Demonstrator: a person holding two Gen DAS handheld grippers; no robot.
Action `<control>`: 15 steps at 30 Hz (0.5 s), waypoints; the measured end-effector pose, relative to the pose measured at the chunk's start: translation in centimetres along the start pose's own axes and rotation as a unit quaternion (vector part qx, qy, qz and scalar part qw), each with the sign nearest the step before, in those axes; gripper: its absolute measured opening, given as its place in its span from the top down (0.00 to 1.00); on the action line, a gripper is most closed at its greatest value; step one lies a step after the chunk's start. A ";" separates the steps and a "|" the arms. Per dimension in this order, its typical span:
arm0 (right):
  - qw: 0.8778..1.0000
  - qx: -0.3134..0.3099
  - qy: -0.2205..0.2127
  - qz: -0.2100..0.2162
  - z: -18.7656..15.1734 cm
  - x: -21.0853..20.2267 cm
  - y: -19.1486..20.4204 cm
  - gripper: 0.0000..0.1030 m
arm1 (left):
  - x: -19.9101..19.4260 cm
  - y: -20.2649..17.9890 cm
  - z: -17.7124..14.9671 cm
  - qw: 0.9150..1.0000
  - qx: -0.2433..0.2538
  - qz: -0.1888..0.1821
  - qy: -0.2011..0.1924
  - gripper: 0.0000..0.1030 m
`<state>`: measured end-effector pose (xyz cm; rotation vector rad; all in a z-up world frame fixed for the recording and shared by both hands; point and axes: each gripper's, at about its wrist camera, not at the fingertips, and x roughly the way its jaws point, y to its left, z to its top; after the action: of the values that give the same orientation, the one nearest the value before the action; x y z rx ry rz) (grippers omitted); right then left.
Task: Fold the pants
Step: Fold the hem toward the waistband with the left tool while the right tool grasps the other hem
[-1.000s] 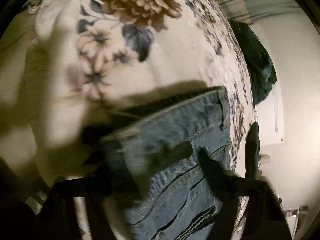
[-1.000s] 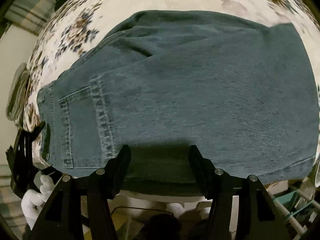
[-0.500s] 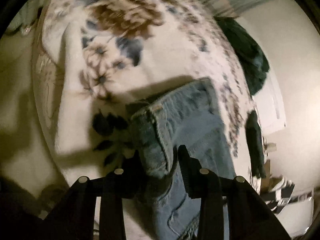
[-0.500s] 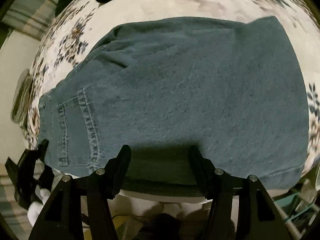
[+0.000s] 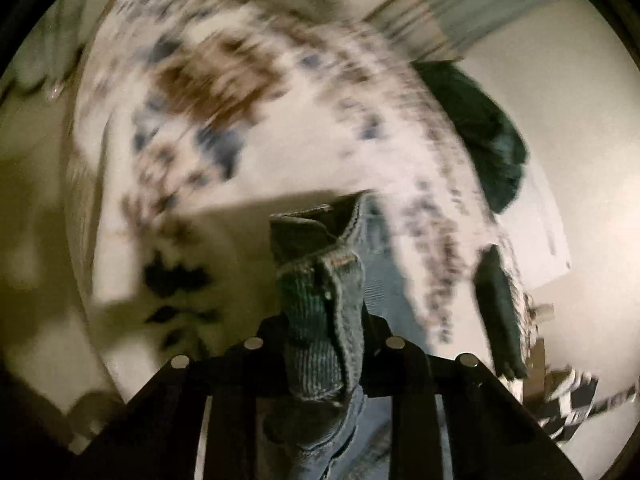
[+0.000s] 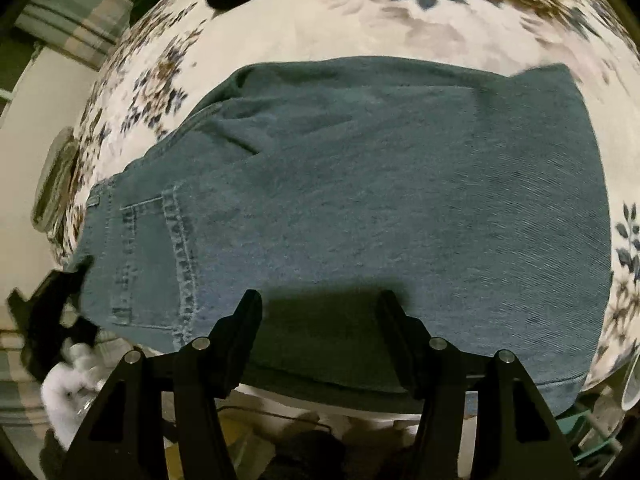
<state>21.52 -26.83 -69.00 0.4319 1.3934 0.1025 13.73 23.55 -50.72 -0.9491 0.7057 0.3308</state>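
A: Where are the jeans (image 6: 360,208) right now?

B: Spread on the bed, on the floral bedspread (image 6: 360,12), already doubled leg over leg. In the right wrist view the back pocket (image 6: 154,264) sits at the left and the near edge runs along the edge of the bed.

A: And the left gripper (image 5: 324,332)?

B: Its jaws are clamped on a thick bunch of denim, the waistband corner (image 5: 320,280) by the look of the ribbed edge and stitching. The cloth rises between the jaws and stands off the bedspread. The background there is smeared with motion blur, so I would not swear to more.

A: The right gripper (image 6: 320,312)?

B: Jaws wide apart, holding nothing, poised over the near edge of the jeans around mid-length. I cannot tell whether the tips touch the cloth.

A: So which step is this?

B: My judgement: the start of the crosswise fold, with the waist end gripped and lifted.

A: What does the next move need?

B: Probably carrying the waist end across toward the hem (image 6: 560,384), keeping the layers together. The right gripper could take the other waist corner, or press down where the crease should fall. One risk is that a single-corner grip lets the far side sag and skew the fold.
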 end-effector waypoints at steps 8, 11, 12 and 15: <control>0.999 0.048 -0.021 -0.002 -0.9 -2.9 -6.5 0.40 | -7.1 -11.2 -4.0 0.987 0.140 -0.076 -0.025 0.81; 0.997 0.073 -0.034 -0.006 -1.4 -4.4 -9.6 0.40 | -8.0 -15.4 -7.4 0.976 0.193 -0.102 -0.013 0.82; 0.996 0.082 -0.037 -0.008 -1.5 -4.9 -10.7 0.40 | -8.0 -16.7 -8.8 0.971 0.214 -0.110 -0.007 0.82; 0.993 0.111 -0.049 -0.013 -1.9 -6.6 -14.2 0.40 | -7.7 -20.4 -13.8 0.953 0.273 -0.133 0.023 0.82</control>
<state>15.92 -41.55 -68.13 0.5947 1.3183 -0.0957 13.70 1.10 -38.02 -0.5126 0.6541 -0.1268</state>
